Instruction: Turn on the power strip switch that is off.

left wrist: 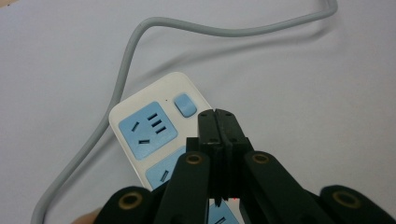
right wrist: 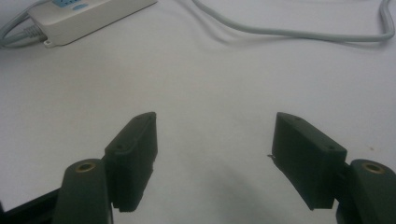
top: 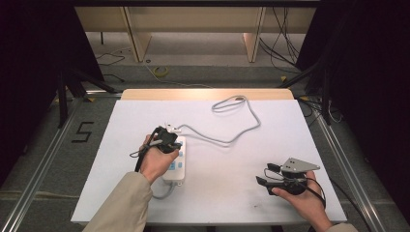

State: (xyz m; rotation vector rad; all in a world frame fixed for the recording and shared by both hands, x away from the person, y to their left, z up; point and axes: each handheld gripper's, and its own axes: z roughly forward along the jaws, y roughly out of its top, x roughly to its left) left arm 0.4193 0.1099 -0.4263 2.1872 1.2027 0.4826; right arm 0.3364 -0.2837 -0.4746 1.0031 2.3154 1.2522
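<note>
We keep the closed, empty left gripper (left wrist: 219, 122) steady over the white blue-socketed power strip (left wrist: 148, 123) — right gripper (right wrist: 215, 154) wide open, empty.

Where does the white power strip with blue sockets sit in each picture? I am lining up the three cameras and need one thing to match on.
High view: the white power strip with blue sockets lies left of centre, under the left tongs.
Left gripper view: lower centre-left, partly behind the shut jaws.
Right gripper view: top left corner.
Shared landmark: the grey cable curving across the white table.
</note>
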